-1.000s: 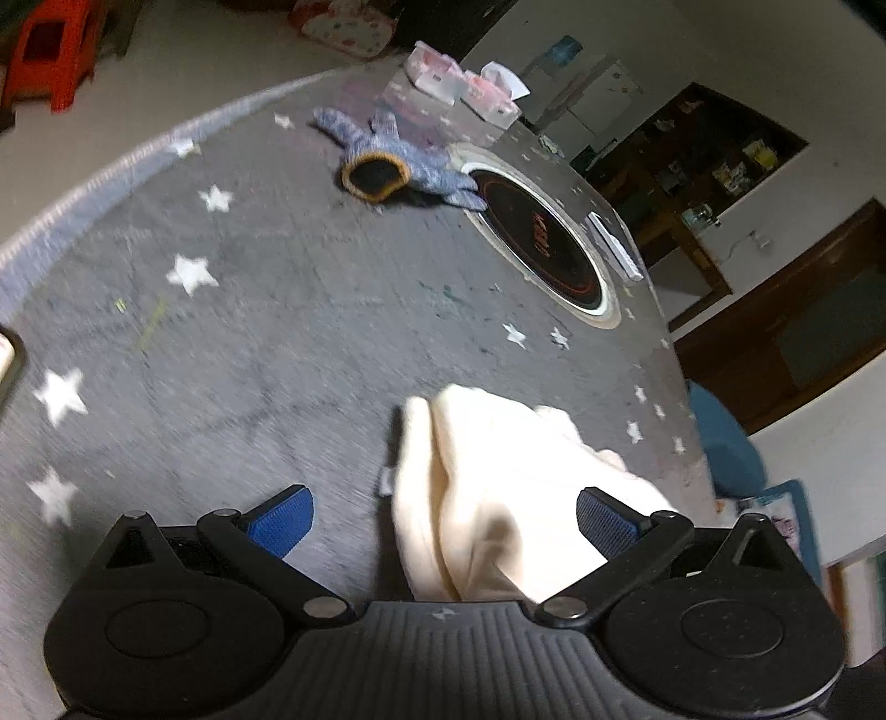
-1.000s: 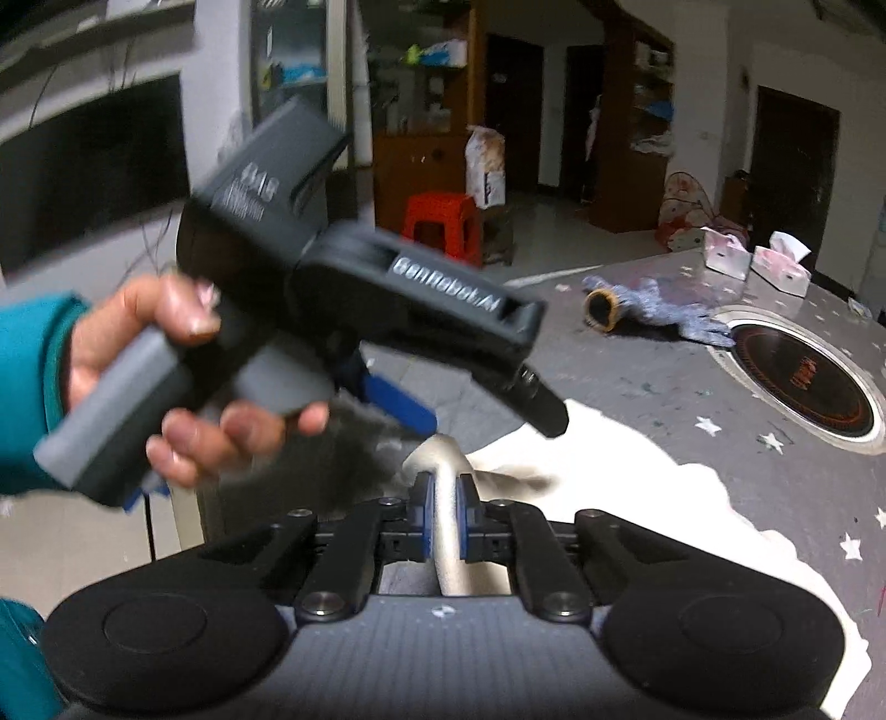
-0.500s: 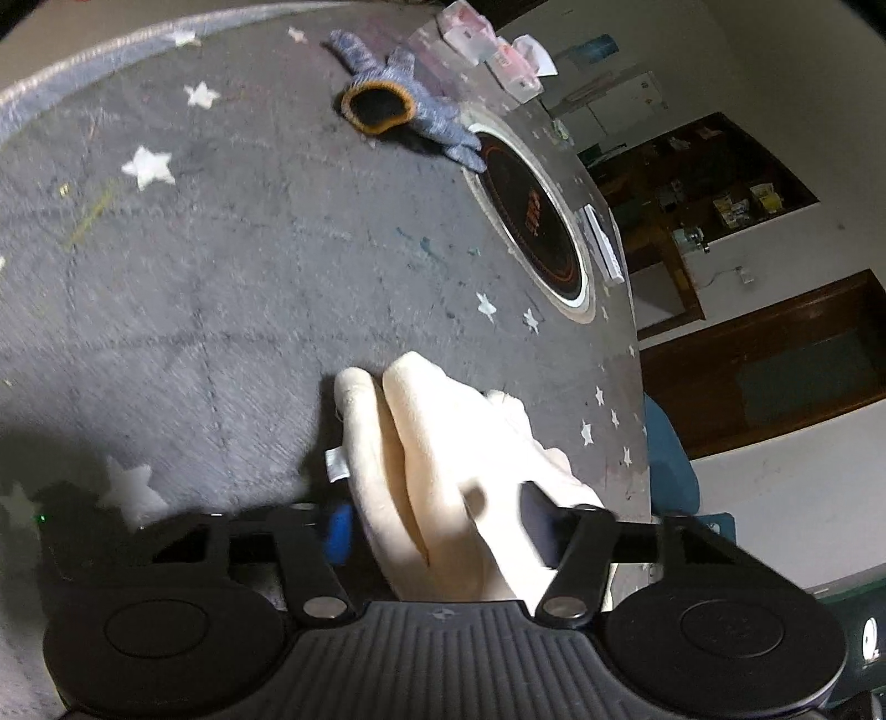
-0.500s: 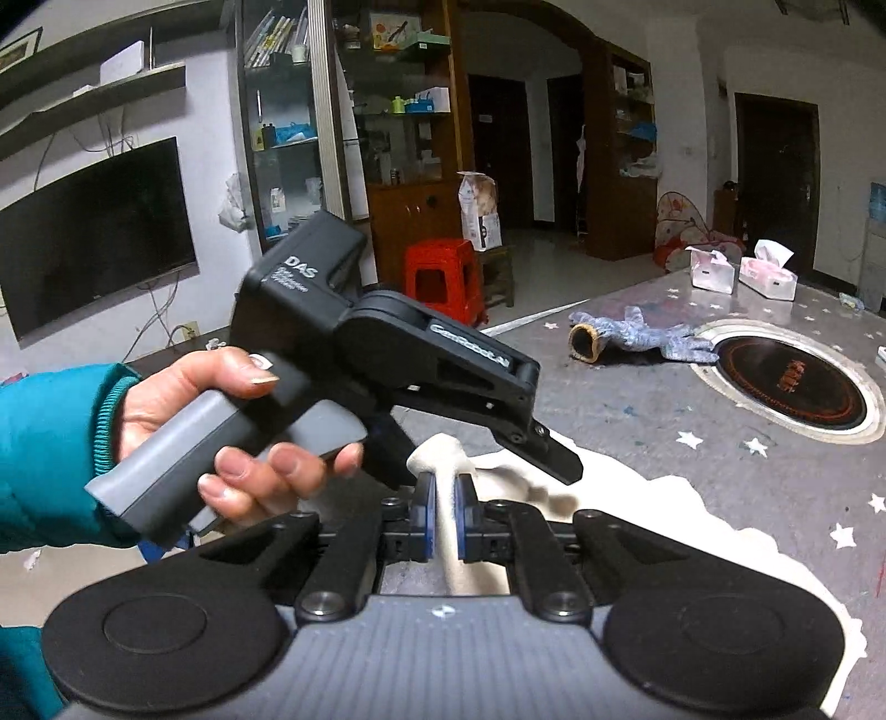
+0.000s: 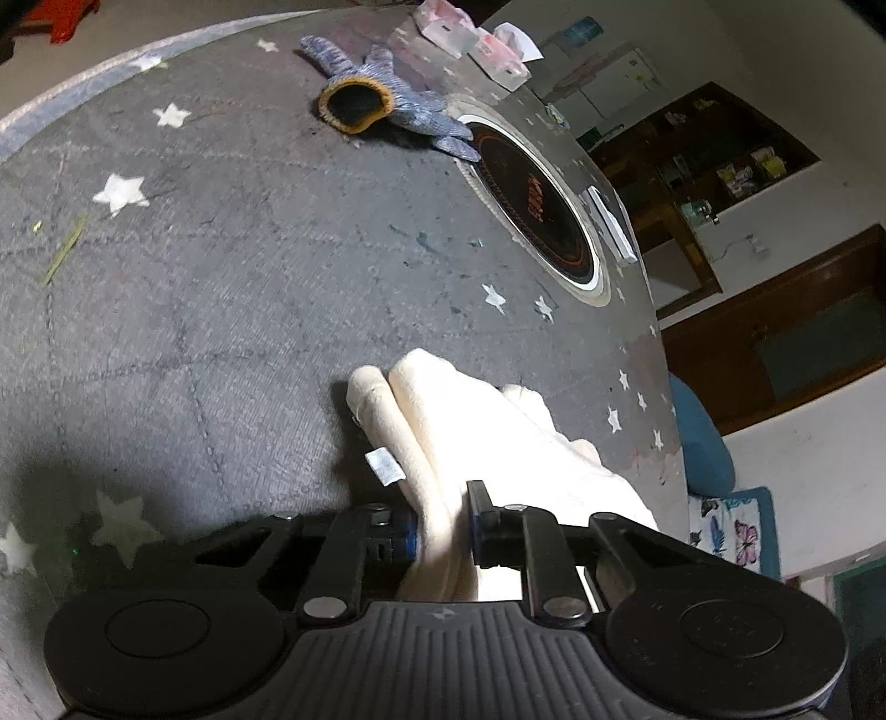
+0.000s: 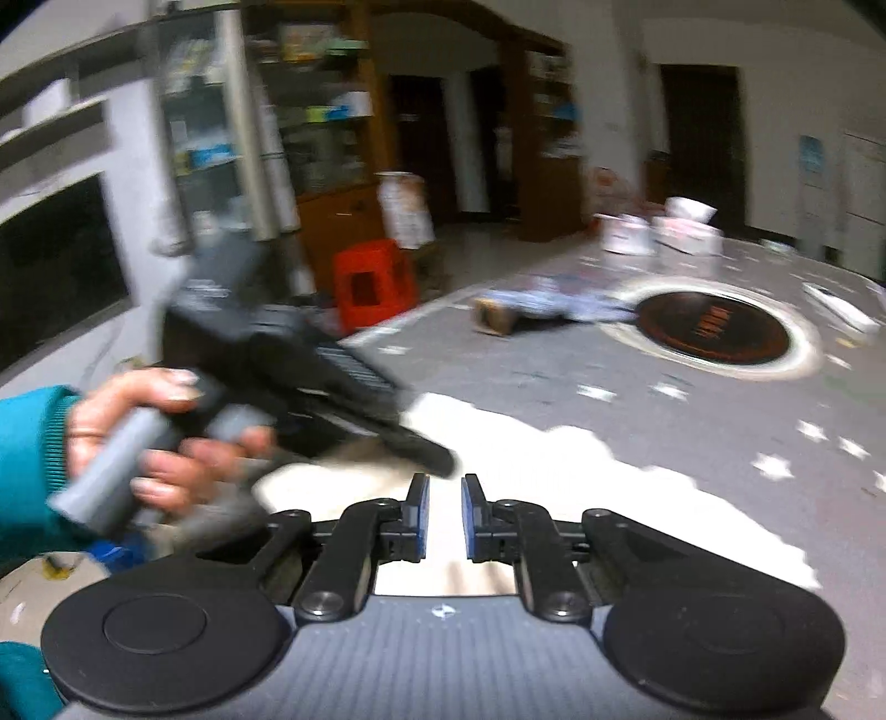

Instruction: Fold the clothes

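Observation:
A cream garment (image 5: 498, 432) lies bunched on the grey star-patterned table (image 5: 221, 310), its folded edge and small white tag toward me. My left gripper (image 5: 443, 523) is closing on that folded edge, and both pads press the cloth. In the right wrist view the garment (image 6: 554, 476) spreads out below my right gripper (image 6: 444, 515). Its jaws are opening, with a narrow gap between the blue pads and no fold pinched. The left gripper (image 6: 432, 459), held by a hand (image 6: 166, 443) in a teal sleeve, sits just ahead and to the left, blurred.
A blue knitted glove (image 5: 387, 105) lies at the far side by a round black hob (image 5: 531, 205) set in the table. Tissue packs (image 5: 476, 33) stand at the far edge. A red stool (image 6: 374, 282) and shelves stand beyond the table.
My left jaws went from wide open to closed on the garment's folded edge. My right jaws, pinched on a cloth fold before, have parted and the fold is gone from between them.

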`<act>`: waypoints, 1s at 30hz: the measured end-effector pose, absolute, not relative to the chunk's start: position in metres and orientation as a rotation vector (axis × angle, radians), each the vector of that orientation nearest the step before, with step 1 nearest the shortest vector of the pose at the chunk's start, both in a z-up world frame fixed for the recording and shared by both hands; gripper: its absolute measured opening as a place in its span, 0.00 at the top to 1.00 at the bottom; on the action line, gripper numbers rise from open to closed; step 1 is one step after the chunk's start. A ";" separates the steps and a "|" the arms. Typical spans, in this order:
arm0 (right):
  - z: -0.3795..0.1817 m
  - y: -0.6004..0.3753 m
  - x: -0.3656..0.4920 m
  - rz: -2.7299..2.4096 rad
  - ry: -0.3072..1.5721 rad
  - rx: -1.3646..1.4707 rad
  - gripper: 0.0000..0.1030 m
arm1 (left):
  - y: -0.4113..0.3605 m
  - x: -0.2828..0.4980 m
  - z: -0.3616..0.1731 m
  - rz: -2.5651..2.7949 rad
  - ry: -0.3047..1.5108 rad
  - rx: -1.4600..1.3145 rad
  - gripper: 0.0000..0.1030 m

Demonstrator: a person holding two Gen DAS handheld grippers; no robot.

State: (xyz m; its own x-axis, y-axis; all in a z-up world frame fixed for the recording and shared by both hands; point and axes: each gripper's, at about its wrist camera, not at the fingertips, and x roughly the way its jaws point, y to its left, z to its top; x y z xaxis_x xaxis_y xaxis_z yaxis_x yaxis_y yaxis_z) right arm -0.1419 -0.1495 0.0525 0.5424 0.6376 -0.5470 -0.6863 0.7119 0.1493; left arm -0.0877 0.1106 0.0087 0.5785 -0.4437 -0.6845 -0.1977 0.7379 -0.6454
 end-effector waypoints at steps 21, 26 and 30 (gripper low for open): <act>0.015 -0.262 -0.086 0.378 0.743 0.191 0.56 | 0.100 -0.083 0.016 -0.158 0.961 -0.627 0.82; 0.009 -0.266 -0.084 0.385 0.773 0.212 0.51 | 0.099 -0.083 0.017 -0.157 0.962 -0.620 0.82; 0.005 -0.266 -0.084 0.393 0.788 0.234 0.51 | 0.098 -0.082 0.017 -0.156 0.963 -0.613 0.82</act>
